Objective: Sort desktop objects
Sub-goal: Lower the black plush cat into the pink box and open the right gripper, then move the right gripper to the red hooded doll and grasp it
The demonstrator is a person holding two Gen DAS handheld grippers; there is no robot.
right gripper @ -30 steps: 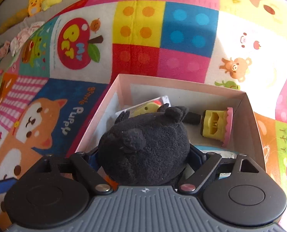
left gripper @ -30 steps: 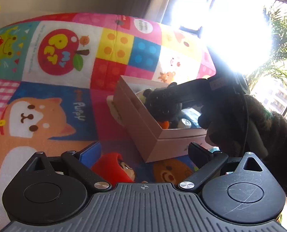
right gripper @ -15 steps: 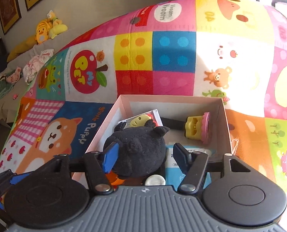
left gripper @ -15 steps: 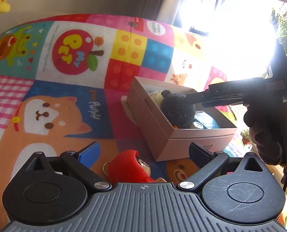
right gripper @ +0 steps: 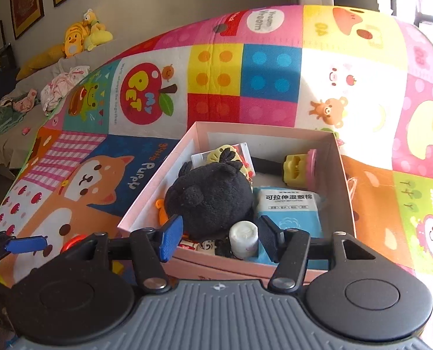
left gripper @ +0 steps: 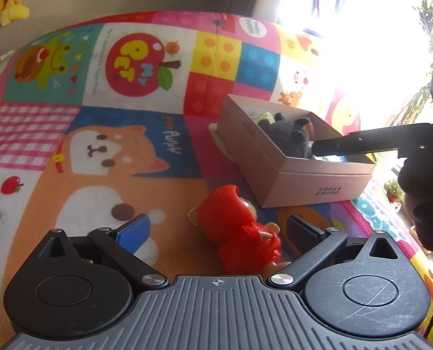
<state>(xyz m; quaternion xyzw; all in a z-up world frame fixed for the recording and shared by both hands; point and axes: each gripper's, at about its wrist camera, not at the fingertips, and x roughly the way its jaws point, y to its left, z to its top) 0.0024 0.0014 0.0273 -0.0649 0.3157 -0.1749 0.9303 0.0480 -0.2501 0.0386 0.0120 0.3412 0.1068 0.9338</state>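
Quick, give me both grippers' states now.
Left gripper: open, empty, jaws either side of the red hooded figure.
Right gripper: open, empty, over the pink box.

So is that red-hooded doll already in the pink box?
No, the red-hooded doll lies on the mat outside the pink box, between the left claw's fingers.

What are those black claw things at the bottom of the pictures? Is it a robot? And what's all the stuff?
No robot here: a person holds one pinching tool in each hand, and each tool carries a camera looking out along its two fingers. One picture comes from the left gripper, the other from the right gripper. Both are open and hold nothing. Below them lies a colourful play mat with cartoon animals. On it stands a pink box holding a black plush toy, a blue packet, a small white bottle and a yellow toy. A red-hooded figure lies on the mat between the left gripper's fingers, outside the box.
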